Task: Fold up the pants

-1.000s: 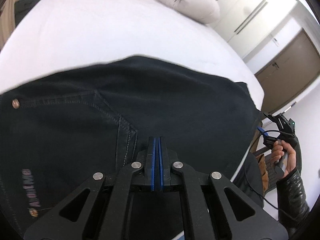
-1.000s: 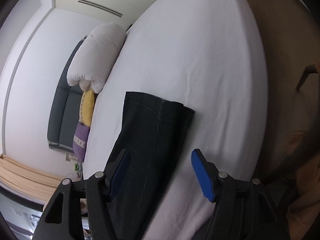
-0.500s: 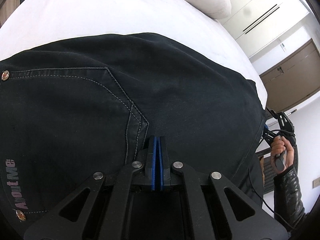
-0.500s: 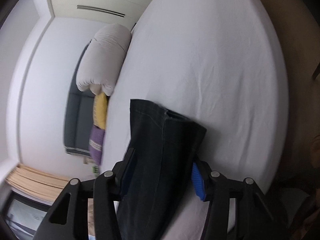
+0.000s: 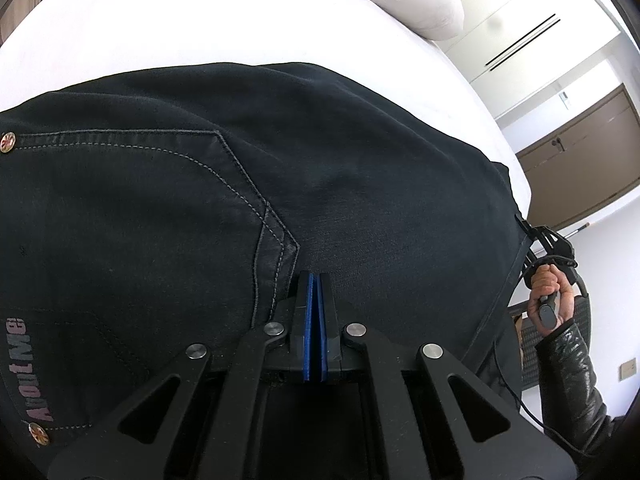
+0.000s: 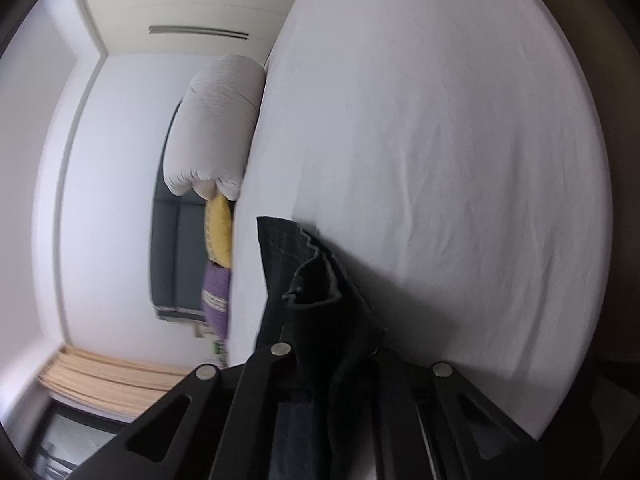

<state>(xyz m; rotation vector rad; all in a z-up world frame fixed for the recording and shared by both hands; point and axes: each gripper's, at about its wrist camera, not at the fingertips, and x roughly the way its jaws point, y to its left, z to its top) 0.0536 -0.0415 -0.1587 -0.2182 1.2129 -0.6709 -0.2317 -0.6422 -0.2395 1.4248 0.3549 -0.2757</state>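
We clamp the black denim pants [image 5: 360, 168] on the white bed [image 5: 200, 20] in both closed grippers, left gripper [image 5: 315, 312] and right gripper [image 6: 336, 360].

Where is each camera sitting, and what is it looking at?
Left wrist: sits on the left gripper, whose blue pads are pressed together, looking along its fingers over the black pants and the white bed; the person's right hand shows far right.
Right wrist: sits on the right gripper, shut on the pants' hem end, facing along the bed toward the rolled duvet.
Shared: both see the pants, bed, duvet and white wardrobe doors.
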